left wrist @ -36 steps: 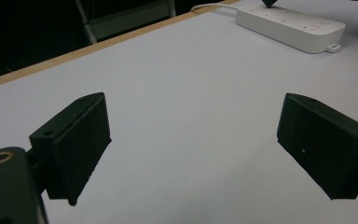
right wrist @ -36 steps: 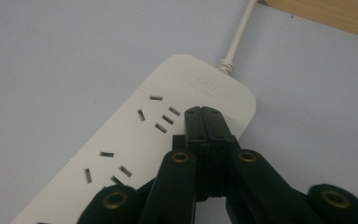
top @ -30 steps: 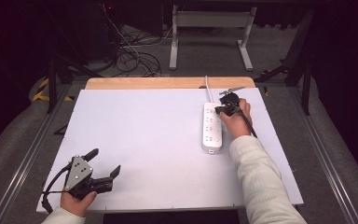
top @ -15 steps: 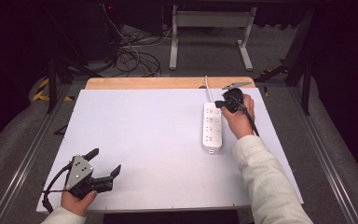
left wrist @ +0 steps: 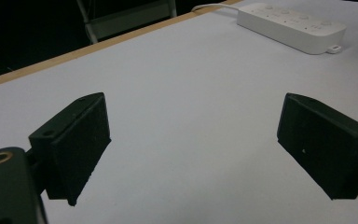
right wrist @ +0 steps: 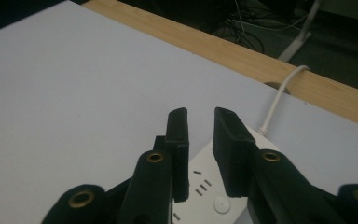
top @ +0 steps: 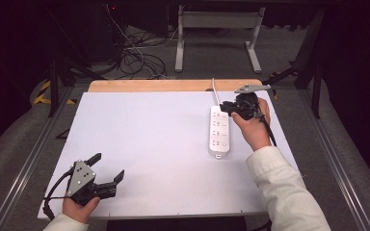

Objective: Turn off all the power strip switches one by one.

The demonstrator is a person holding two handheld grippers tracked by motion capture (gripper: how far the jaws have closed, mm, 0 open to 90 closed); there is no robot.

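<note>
A white power strip (top: 219,132) lies lengthwise on the right part of the white tabletop (top: 149,134), and its white cord (top: 214,91) runs off over the far edge. My right gripper (top: 226,107) hovers above the strip's far end, pointing left. In the right gripper view its jaws (right wrist: 200,116) have just been opening and stand a narrow gap apart with nothing between them, above the strip's sockets (right wrist: 205,186). My left gripper (top: 108,166) rests near the front left corner, open wide and empty. The left gripper view looks between its jaws (left wrist: 198,140) across the bare tabletop to the strip (left wrist: 291,25).
A wooden strip (top: 149,85) borders the table's far edge. Beyond it are tangled cables (top: 135,57) on the floor and a grey metal stand (top: 217,29). Metal rails (top: 29,163) run along both sides of the table.
My right gripper has lifted off the power strip and drifted toward its far end, and its jaws have parted a little. The left gripper has stayed put.
</note>
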